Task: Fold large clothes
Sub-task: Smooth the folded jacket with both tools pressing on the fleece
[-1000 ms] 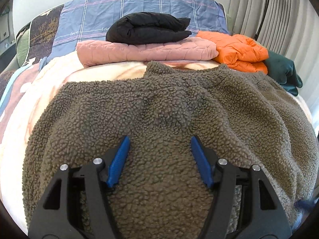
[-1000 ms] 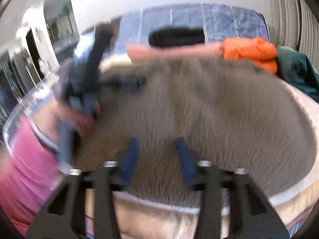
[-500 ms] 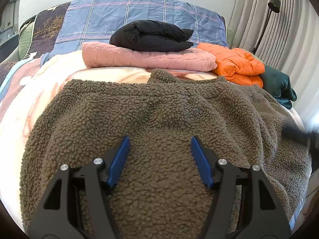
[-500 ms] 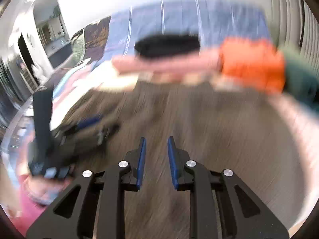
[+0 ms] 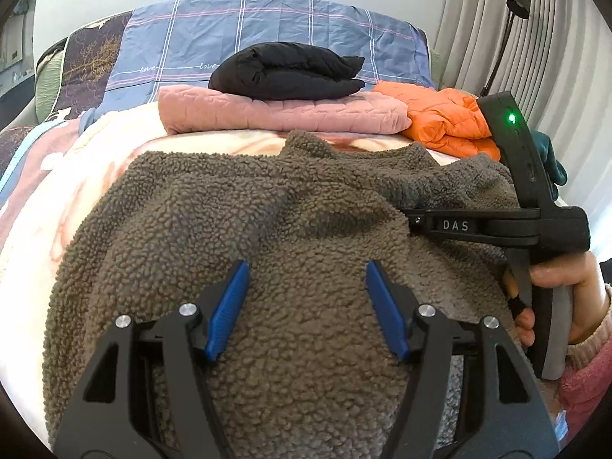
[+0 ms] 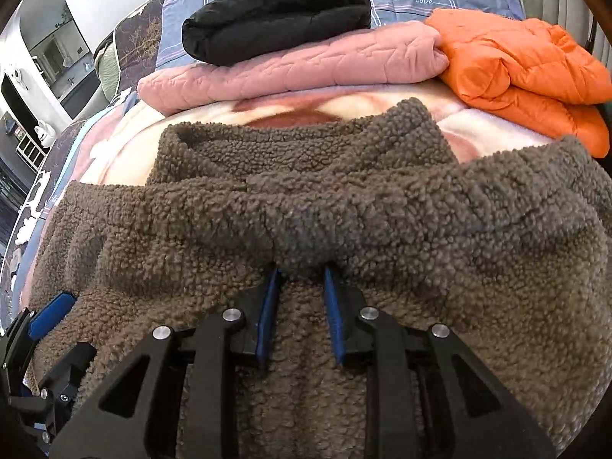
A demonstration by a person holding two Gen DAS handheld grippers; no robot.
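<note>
Grey-brown fleece (image 6: 382, 210) bunches between the right tongs (image 6: 300, 271).

The right gripper's (image 6: 300, 273) blue fingertips (image 6: 272, 279) are buried under a rolled fold of the grey-brown fleece garment (image 6: 344, 222), so their contact with the cloth is hidden. That garment's near hem runs off the bottom of both views. The dark teal garment (image 5: 550, 160) shows only as a sliver behind the gripper's handle.

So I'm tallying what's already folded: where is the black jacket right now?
In both wrist views the black jacket lies folded on top of the pink quilted garment at the far end of the bed, left of the orange jacket.
</note>
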